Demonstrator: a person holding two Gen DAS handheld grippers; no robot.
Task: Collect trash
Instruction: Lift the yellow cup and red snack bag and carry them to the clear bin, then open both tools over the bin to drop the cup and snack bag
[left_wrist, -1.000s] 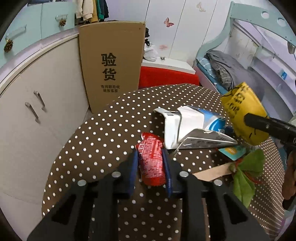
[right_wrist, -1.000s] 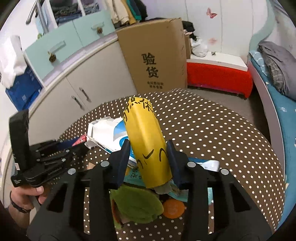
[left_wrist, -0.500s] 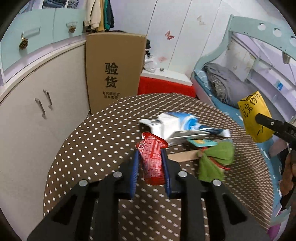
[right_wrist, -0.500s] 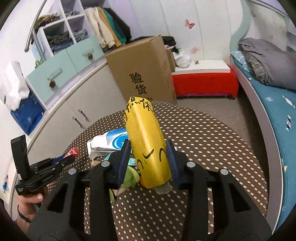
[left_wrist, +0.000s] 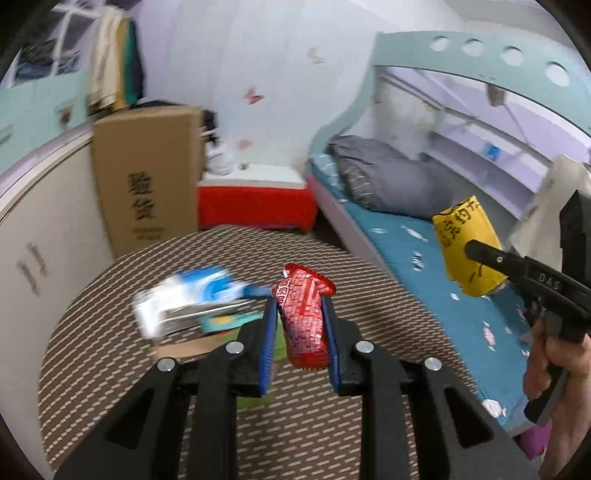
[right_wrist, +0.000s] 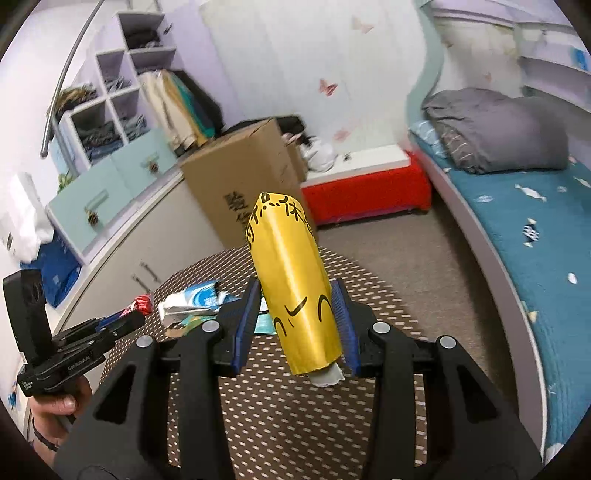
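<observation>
Both grippers are loaded and held above the dotted table (left_wrist: 110, 369). The left gripper (left_wrist: 300, 332) has its fingers (left_wrist: 269, 339) clamped on a red wrapper (left_wrist: 303, 321), which stands upright between them. The right gripper (right_wrist: 295, 325) has its fingers clamped on a yellow wrapper (right_wrist: 295, 284) with a white scrap poking out below.

The step in hand looks like carrying both pieces away to wherever trash goes. To do it well, keep both grips firm and the wrappers upright, and keep the two hands well apart so they do not knock together.

No bin shows in either view. The cardboard box (right_wrist: 240, 192) beyond the far edge of the table seems closed; the picture is blurred there. A white and blue carton (left_wrist: 192, 299) and some smaller scraps lie near the table's middle, not yet collected.
</observation>
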